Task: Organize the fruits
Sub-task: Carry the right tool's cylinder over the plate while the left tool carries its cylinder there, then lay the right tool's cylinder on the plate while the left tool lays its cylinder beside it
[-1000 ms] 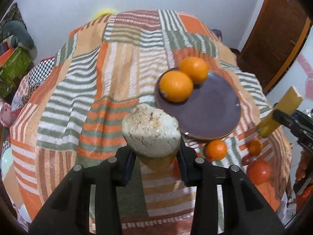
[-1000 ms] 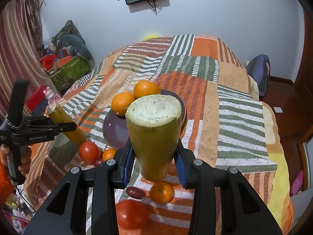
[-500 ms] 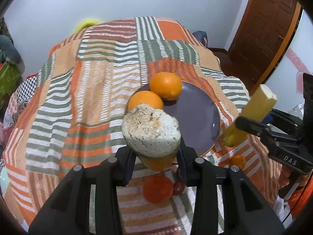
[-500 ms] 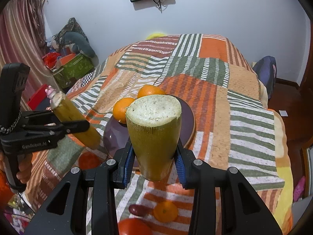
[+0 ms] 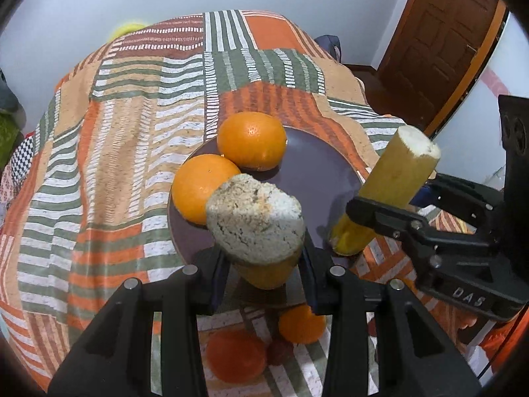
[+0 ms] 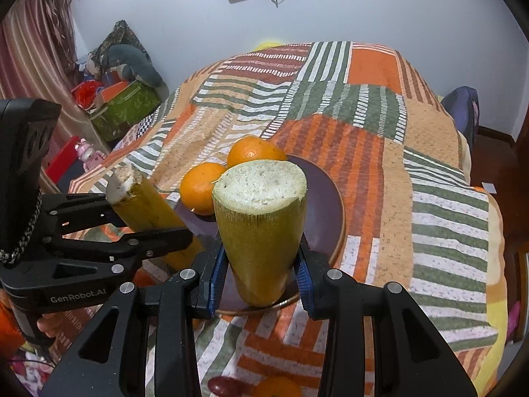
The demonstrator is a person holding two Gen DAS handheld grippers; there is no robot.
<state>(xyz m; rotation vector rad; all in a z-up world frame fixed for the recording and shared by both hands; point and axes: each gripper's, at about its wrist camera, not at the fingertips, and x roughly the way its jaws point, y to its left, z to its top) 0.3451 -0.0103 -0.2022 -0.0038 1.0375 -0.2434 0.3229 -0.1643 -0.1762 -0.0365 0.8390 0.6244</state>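
Note:
A purple plate (image 5: 317,178) lies on the striped bedspread and holds two oranges (image 5: 253,140) (image 5: 201,187). My left gripper (image 5: 263,264) is shut on a yellow sugarcane piece (image 5: 254,223), held just above the plate's near edge. My right gripper (image 6: 259,273) is shut on another sugarcane piece (image 6: 259,228), held upright over the plate (image 6: 327,211). In the left wrist view the right gripper's cane (image 5: 386,192) hangs over the plate's right rim. In the right wrist view the left gripper's cane (image 6: 145,205) is at the plate's left.
A small orange (image 5: 302,326), a red tomato (image 5: 236,357) and a dark red fruit (image 5: 279,352) lie on the bedspread (image 5: 115,125) in front of the plate. A brown door (image 5: 439,43) stands at the right. Boxes and soft toys (image 6: 125,96) sit beside the bed at the left.
Both grippers have moved in toward the plate with their sugarcane pieces. The two canes now hang close together over the plate's near side.

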